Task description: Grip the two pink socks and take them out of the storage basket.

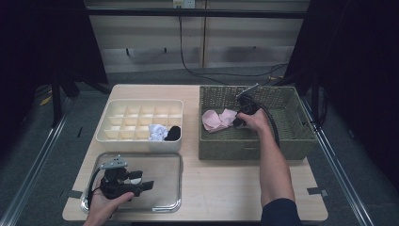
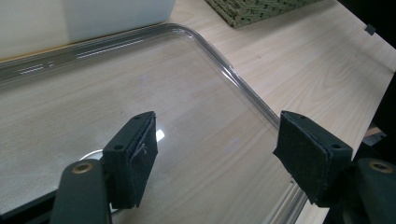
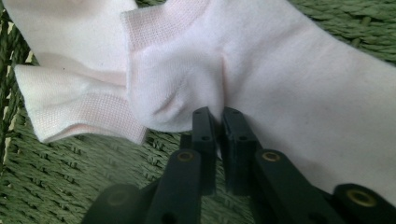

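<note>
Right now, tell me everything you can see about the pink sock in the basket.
The pink sock is pale pink knit fabric with a ribbed cuff, lying flat and slightly creased on the floor of the green woven basket, near its left side. A second pink sock lies against it. The right gripper is shut on a pinch of its fabric, puckering it.
</note>
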### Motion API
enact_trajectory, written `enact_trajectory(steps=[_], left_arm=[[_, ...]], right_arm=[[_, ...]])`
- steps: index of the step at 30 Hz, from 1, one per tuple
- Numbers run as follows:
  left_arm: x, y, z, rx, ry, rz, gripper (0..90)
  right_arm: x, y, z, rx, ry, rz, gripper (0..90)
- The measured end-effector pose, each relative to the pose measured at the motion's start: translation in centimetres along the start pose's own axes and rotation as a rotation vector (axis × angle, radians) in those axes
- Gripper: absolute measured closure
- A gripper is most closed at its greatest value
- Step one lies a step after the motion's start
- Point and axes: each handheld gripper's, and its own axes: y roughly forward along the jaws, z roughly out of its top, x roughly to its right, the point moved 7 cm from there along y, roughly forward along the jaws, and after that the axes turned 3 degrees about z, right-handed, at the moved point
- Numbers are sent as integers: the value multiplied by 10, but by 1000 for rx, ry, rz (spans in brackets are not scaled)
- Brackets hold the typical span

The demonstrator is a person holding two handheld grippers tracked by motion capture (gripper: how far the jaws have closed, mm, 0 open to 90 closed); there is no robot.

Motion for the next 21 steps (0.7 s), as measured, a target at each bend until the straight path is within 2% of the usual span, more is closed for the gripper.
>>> enact_trajectory(steps=[3, 4, 8, 12, 16, 17, 19, 21], left_arm=[[-1, 0, 0, -1, 4, 3, 290], [-1, 0, 0, -1, 4, 2, 290], [-1, 1, 0, -7, 8, 3, 288], [-1, 2, 4, -1, 24, 8, 288], [0, 2, 3, -2, 19, 6, 288], [0, 2, 3, -1, 18, 8, 288], [0, 2, 4, -1, 18, 9, 288], [0, 3, 4, -1, 24, 8, 288]], right_arm=[[1, -2, 0, 4, -2, -7, 872], [0, -5, 2, 30, 6, -1, 877], [-3, -11, 4, 73, 3, 23, 879], [-9, -24, 7, 128, 13, 70, 880], [-15, -36, 7, 171, 11, 103, 880], [-15, -39, 7, 179, 17, 102, 880], [-15, -45, 4, 208, 38, 131, 880], [-15, -49, 2, 211, 33, 123, 880]])
